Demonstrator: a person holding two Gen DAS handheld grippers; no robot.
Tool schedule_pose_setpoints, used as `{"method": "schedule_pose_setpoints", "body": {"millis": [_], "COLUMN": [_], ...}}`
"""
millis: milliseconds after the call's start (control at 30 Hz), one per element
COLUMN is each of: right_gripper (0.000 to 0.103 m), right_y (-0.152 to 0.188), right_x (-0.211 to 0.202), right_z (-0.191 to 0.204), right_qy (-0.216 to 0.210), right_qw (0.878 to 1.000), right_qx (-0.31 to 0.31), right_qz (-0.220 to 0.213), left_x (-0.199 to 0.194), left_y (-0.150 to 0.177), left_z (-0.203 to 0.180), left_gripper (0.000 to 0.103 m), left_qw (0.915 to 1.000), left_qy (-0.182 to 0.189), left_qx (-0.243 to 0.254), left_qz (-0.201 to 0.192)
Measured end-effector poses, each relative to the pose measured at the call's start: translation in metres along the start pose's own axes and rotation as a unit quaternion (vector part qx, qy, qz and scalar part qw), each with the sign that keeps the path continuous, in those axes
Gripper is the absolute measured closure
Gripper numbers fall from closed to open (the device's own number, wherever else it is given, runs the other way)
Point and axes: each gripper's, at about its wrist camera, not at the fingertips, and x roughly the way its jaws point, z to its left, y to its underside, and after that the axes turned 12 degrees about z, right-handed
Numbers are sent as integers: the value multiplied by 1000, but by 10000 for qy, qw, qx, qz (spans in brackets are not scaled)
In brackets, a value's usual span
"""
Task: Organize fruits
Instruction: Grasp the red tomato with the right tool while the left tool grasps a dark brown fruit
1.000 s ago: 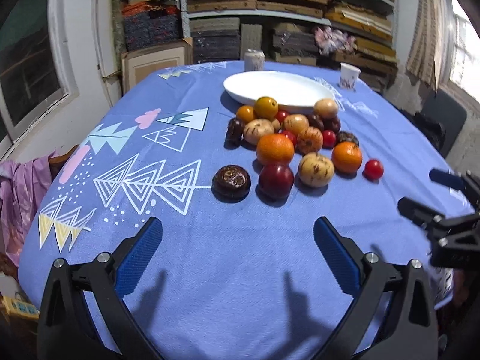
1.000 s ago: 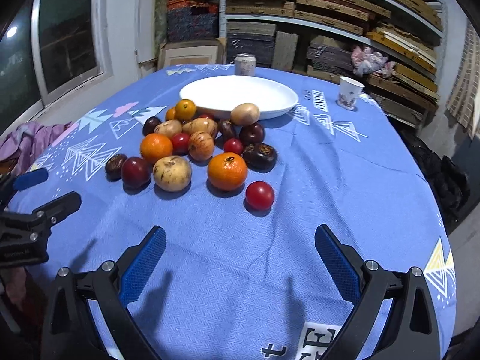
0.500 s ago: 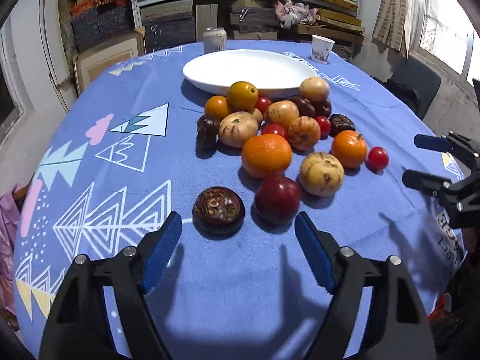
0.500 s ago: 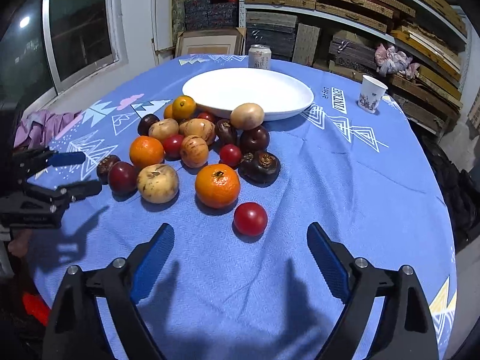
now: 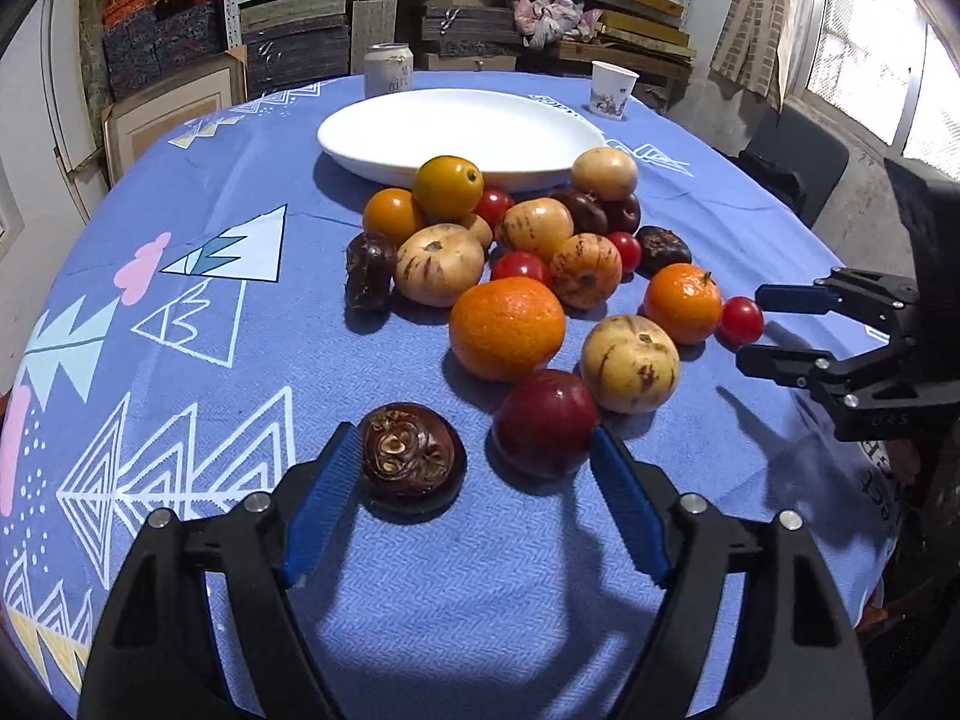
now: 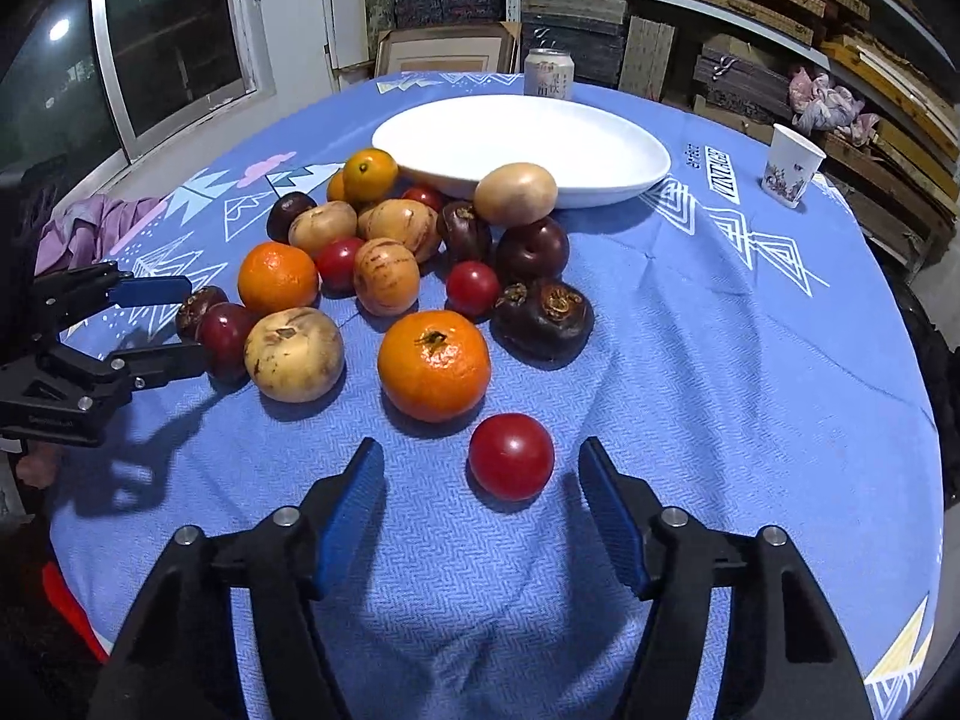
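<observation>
Tablecloth (image 6: 750, 360) print — partly legible, unclear.

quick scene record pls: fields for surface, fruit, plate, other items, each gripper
surface: round table, blue cloth
fruit: pile of oranges, tomatoes, pale melons and dark fruits on the cloth in front of the plate
plate: white, empty
other: can behind the plate, paper cup to its right
left gripper: open, mangosteen and plum between the fingers
right gripper: jaws just been closing, not yet touching; tomato between the fingers
</observation>
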Motion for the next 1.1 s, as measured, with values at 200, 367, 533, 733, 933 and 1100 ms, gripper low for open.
{"method": "schedule_pose_setpoints", "body": {"millis": [200, 367, 533, 733, 933, 1100], "right_gripper": [37, 48, 62, 64, 67, 67], "right_y": [-1, -6, -7, -5, -3, -3], "right_x": [6, 11, 17, 18, 17, 17], "right_z": [-2, -5, -7, -7, -13, -15], "right_qy": [-24, -106, -186, -127, -230, -283], "right_qw": [10000, 9999, 9996, 9998, 9995, 9993], "right_qx": [-5, 60, 112, 73, 172, 212], "right_qz": [68, 98, 183, 151, 118, 100], "left_x": [-2, -1, -1, 3, 1, -10], "left_y": [4, 2, 1, 0, 3, 8], "left_z": [13, 17, 16, 22, 36, 42], "left_gripper": [30, 29, 30, 27, 27, 31], "left_qw": [9996, 9993, 9992, 9984, 9973, 9971], "left_qy": [241, 306, 342, 477, 539, 543], "left_qx": [-147, -203, -185, -285, -481, -533], "left_qz": [64, 87, 87, 111, 119, 29]}}
